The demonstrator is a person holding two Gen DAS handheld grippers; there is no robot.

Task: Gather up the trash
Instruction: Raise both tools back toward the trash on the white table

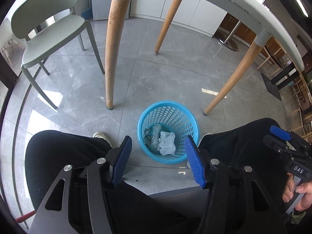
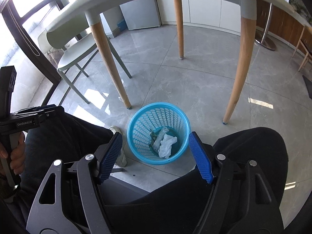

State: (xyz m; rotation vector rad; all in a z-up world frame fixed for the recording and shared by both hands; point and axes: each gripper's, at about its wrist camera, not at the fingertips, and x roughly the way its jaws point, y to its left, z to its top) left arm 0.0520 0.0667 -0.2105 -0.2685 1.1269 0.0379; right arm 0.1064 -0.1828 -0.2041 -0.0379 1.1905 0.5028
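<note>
A blue perforated waste basket [image 1: 180,109] stands on the grey floor between the person's knees; it also shows in the right wrist view [image 2: 171,110]. Inside lie a crumpled white tissue [image 1: 166,142] [image 2: 166,144] and a crushed clear plastic wrapper [image 1: 154,136] [image 2: 160,137]. My left gripper [image 1: 159,161] is open and empty, held above the basket. My right gripper [image 2: 156,157] is open and empty too, also above the basket. The right gripper shows at the right edge of the left wrist view [image 1: 288,146]; the left one shows at the left edge of the right wrist view [image 2: 29,117].
A white table [image 1: 234,2] with wooden legs [image 1: 111,58] stands just beyond the basket. A pale green chair [image 1: 52,31] is at the left. The person's black-trousered knees [image 1: 64,156] flank the basket, with white shoes [image 1: 102,136] beside it.
</note>
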